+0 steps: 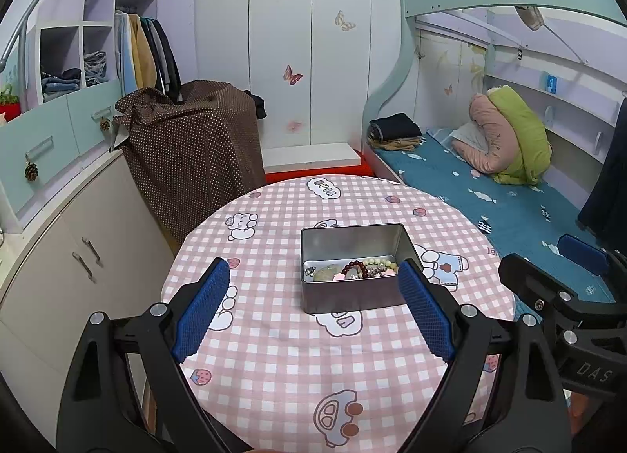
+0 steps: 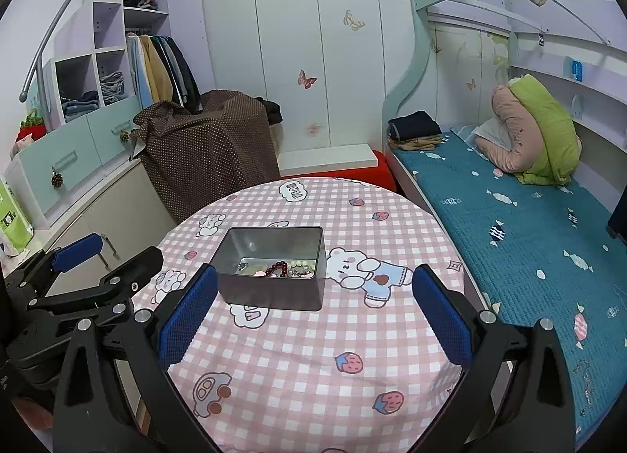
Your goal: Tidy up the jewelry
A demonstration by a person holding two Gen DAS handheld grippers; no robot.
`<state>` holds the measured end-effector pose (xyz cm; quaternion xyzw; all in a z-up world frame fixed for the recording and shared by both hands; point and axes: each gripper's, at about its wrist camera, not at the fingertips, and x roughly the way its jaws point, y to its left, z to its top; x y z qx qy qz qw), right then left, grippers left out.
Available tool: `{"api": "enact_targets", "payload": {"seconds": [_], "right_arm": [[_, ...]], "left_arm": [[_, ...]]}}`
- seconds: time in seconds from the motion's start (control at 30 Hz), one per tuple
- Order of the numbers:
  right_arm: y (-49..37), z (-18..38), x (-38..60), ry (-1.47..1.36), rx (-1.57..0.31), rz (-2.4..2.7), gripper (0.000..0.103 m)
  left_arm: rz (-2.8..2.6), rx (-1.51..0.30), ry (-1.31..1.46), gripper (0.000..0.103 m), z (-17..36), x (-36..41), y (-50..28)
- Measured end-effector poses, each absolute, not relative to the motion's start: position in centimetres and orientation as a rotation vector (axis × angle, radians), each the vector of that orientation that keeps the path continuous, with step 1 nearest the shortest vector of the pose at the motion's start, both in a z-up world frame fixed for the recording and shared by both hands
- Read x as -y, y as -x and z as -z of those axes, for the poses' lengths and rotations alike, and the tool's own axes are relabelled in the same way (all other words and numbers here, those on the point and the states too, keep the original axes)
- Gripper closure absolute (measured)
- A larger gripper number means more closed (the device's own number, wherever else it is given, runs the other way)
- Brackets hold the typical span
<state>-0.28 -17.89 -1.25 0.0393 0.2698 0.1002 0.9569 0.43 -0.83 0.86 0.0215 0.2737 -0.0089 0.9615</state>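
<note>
A round table (image 1: 274, 355) under a pink-checked cartoon cloth fills the lower middle of both views, with a teal-covered bed (image 1: 509, 210) along the right edge. Low in each frame a gripper hangs above the cloth — the left gripper (image 1: 313, 269) and the right gripper (image 2: 313, 274) both have blue pads spread wide, pinching nothing. At frame centre sits an open metal tin (image 1: 354, 298), and inside it the jewelry (image 1: 352, 270) — dark red beads, pale beads, small pieces — lies heaped on the bottom.

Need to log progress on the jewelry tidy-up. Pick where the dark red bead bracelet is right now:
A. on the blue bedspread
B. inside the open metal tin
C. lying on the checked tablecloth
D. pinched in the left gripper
B: the dark red bead bracelet lies among other pieces inside the open metal tin, while both the left gripper and the right gripper are open and empty.
</note>
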Motion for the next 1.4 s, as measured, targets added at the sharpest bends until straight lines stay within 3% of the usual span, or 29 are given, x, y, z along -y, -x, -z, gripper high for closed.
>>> {"api": "enact_targets", "payload": {"seconds": [1.4], "right_arm": [[1.0, 0.4, 18.6, -0.071, -0.504, -0.194, 0.007]], "left_arm": [[0.019, -0.500, -0.040, 0.015, -2.1, 1.4, 0.2]]}}
